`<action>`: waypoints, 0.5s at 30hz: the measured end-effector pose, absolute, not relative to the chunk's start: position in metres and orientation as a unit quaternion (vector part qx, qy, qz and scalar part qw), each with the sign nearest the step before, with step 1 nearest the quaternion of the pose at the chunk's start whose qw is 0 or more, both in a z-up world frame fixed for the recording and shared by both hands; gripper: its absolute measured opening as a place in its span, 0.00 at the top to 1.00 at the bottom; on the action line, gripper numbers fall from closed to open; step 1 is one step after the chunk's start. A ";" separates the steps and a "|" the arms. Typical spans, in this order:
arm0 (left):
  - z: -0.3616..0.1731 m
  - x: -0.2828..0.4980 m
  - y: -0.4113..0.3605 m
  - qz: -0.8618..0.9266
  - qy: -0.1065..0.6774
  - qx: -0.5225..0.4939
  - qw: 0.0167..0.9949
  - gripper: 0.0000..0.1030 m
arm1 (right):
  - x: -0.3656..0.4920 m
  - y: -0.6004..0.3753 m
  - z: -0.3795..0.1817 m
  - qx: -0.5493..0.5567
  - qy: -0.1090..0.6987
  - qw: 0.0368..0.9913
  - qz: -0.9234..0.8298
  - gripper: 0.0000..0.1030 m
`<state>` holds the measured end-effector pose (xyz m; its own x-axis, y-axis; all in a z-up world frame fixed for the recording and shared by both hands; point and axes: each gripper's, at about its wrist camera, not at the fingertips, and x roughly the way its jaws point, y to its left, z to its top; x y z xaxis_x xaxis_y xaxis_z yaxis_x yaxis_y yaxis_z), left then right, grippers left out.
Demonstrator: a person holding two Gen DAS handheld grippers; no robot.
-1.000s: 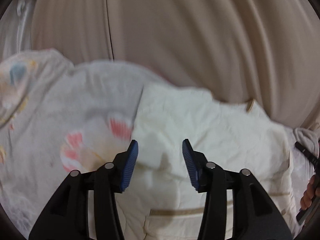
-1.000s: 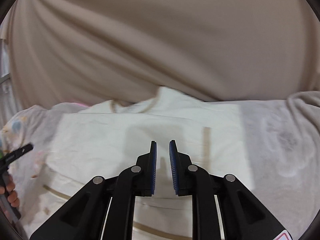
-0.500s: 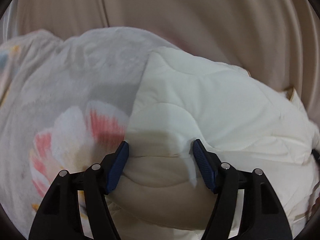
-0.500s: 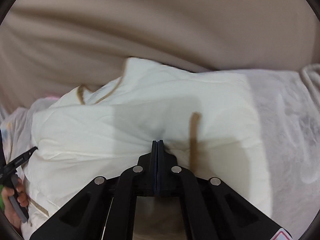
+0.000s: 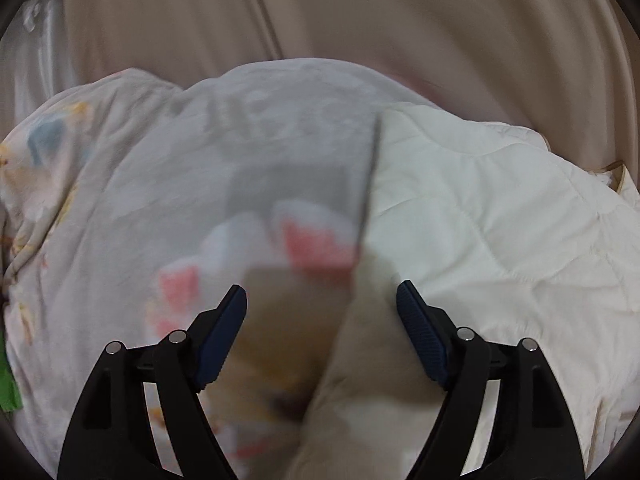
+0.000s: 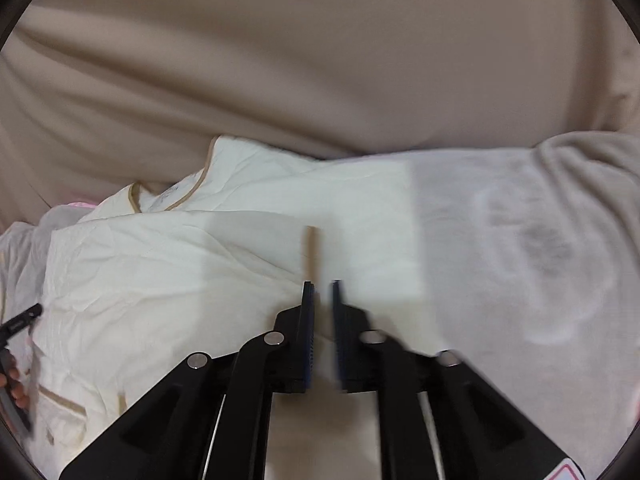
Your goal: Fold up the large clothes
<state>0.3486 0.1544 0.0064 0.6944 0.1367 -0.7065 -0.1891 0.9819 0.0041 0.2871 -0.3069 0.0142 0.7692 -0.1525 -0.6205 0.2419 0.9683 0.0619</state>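
A cream quilted garment (image 5: 480, 220) lies spread on the bed, its straight left edge running down the middle of the left wrist view. My left gripper (image 5: 320, 290) hovers low over that edge with its jaws wide and still opening. The edge passes between the pads, which do not press on it. In the right wrist view the same garment (image 6: 160, 272) shows a tan-trimmed collar (image 6: 200, 188) and a tan stripe (image 6: 311, 252). My right gripper (image 6: 323, 283) sits just below that stripe, jaws a narrow gap apart and opening, with cloth under them but not pinched.
A pale floral bed cover (image 5: 160, 184) lies under and beside the garment, and reaches far right in the right wrist view (image 6: 520, 248). A beige curtain (image 6: 320, 60) hangs close behind the bed. A hand (image 6: 14, 386) holding the other gripper shows at the left edge.
My left gripper dropped to the garment's left edge while its jaws widened. My right gripper pinched shut on the cloth half a second ago and has now parted slightly.
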 end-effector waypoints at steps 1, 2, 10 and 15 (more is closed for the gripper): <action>0.010 0.338 0.162 0.081 0.382 -0.040 0.920 0.28 | 0.264 -0.309 0.021 0.050 0.316 0.941 -0.108 0.82; 0.013 0.324 0.172 0.072 0.386 -0.049 0.918 0.28 | 0.244 -0.311 0.025 0.036 0.313 0.943 -0.103 0.77; -0.001 0.185 0.215 -0.052 0.460 -0.145 0.874 0.17 | 0.050 -0.327 0.012 0.036 0.360 0.931 -0.042 0.40; -0.038 0.132 0.219 -0.118 0.496 -0.236 0.827 0.17 | -0.018 -0.339 -0.035 0.146 0.398 0.905 -0.016 0.38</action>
<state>0.1325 0.2190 -0.0376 0.4802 -0.4293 -0.7649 -0.0397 0.8605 -0.5079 -0.0179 -0.3387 -0.0354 0.6821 0.0875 -0.7261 0.1454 0.9568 0.2518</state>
